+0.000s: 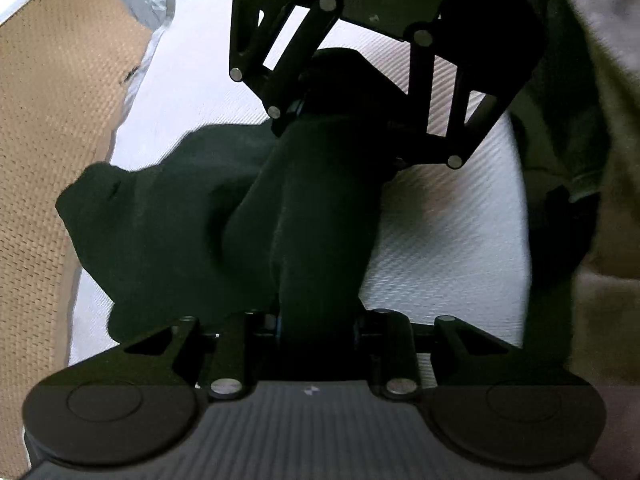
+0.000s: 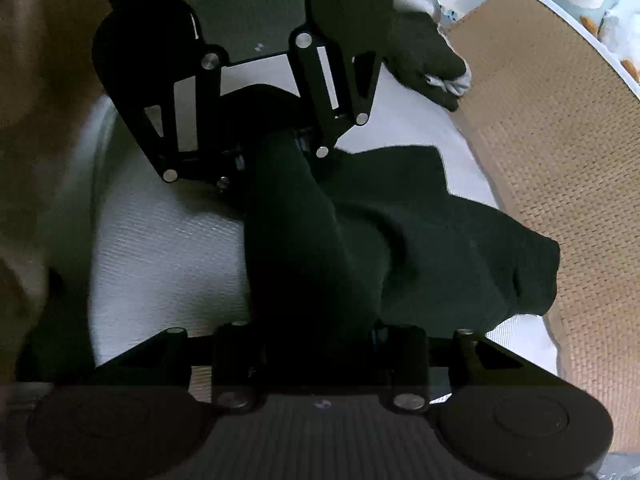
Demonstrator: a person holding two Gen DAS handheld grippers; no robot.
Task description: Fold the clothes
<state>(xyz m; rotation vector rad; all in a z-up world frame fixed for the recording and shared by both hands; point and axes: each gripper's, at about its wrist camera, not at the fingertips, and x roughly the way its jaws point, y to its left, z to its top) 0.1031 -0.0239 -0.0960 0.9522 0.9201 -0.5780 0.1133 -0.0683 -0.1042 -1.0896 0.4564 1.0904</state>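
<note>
A dark green garment hangs bunched over a white textured mattress. My left gripper is shut on one gathered end of it at the bottom of the left wrist view. My right gripper grips the other end opposite it, so the cloth stretches as a thick roll between the two. In the right wrist view my right gripper pinches the garment, whose loose part spreads to the right over the mattress. My left gripper holds the far end. The cloth hides all the fingertips.
A tan woven mat runs along the mattress edge. A second dark garment with a white bit lies at the far edge of the mattress. A person's beige clothing fills one side of each view.
</note>
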